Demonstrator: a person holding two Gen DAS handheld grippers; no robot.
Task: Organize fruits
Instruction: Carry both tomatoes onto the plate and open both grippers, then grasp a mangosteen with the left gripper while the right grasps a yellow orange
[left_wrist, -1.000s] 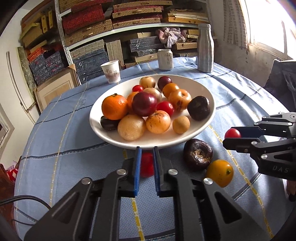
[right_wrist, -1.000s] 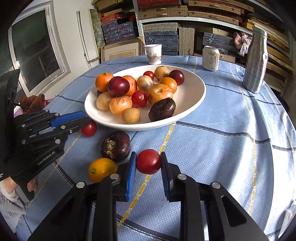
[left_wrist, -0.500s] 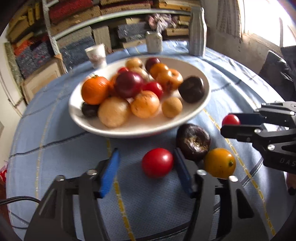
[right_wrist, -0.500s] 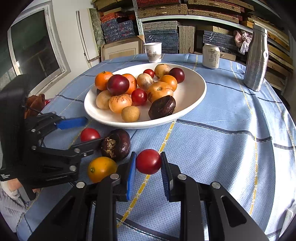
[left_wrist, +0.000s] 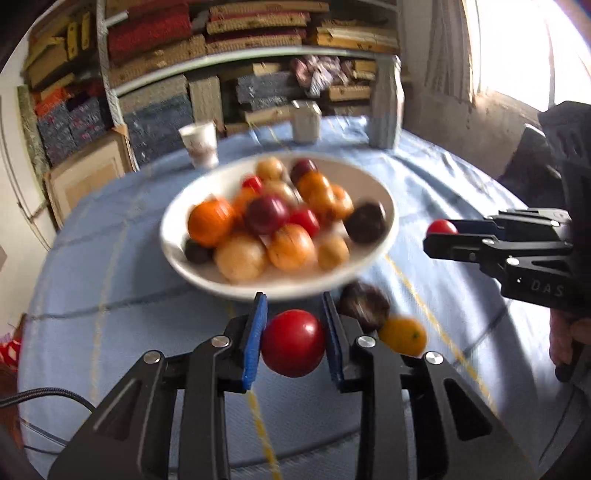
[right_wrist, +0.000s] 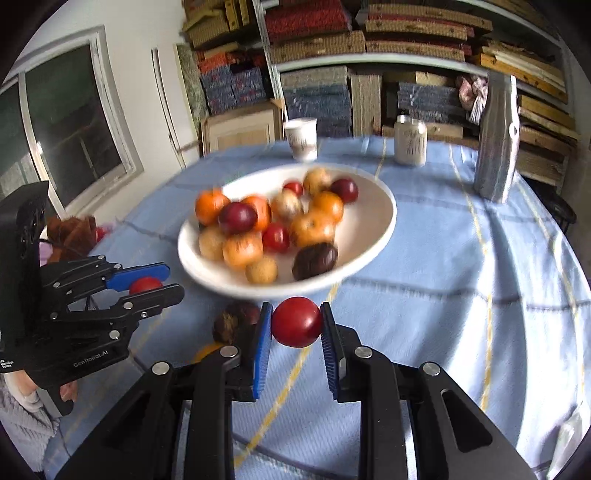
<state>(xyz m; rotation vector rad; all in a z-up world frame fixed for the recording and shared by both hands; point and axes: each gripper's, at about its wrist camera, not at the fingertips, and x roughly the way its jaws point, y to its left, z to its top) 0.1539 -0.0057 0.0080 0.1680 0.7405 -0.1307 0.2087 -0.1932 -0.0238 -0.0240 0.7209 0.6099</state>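
Observation:
A white bowl (left_wrist: 369, 177) (right_wrist: 373, 206) heaped with orange, red and dark fruits stands mid-table. My left gripper (left_wrist: 293, 332) (right_wrist: 162, 280) is closing its jaws on a red fruit (left_wrist: 293, 343) (right_wrist: 144, 285), and both blue pads press its sides just off the cloth. In front of the bowl's near rim my right gripper (right_wrist: 297, 325) (left_wrist: 441, 236) is shut on a second red fruit (right_wrist: 297, 321) (left_wrist: 441, 226). Between the two grippers, a dark wrinkled fruit (left_wrist: 364, 304) (right_wrist: 236, 321) and a yellow-orange fruit (left_wrist: 402, 336) (right_wrist: 207, 349) lie on the cloth.
A blue checked cloth (right_wrist: 461, 258) covers the round table. At the far edge stand a paper cup (left_wrist: 199, 144) (right_wrist: 301, 138), a can (left_wrist: 306, 122) (right_wrist: 410, 140) and a silver bottle (left_wrist: 384, 103) (right_wrist: 496, 136). Packed shelves (right_wrist: 332, 44) stand behind, and a window (right_wrist: 74, 122) is at the left in the right wrist view.
My left gripper opened around the red fruit on the cloth, then shut on it and lifted it. My right gripper rose with its red fruit and now sits nearer the bowl rim.

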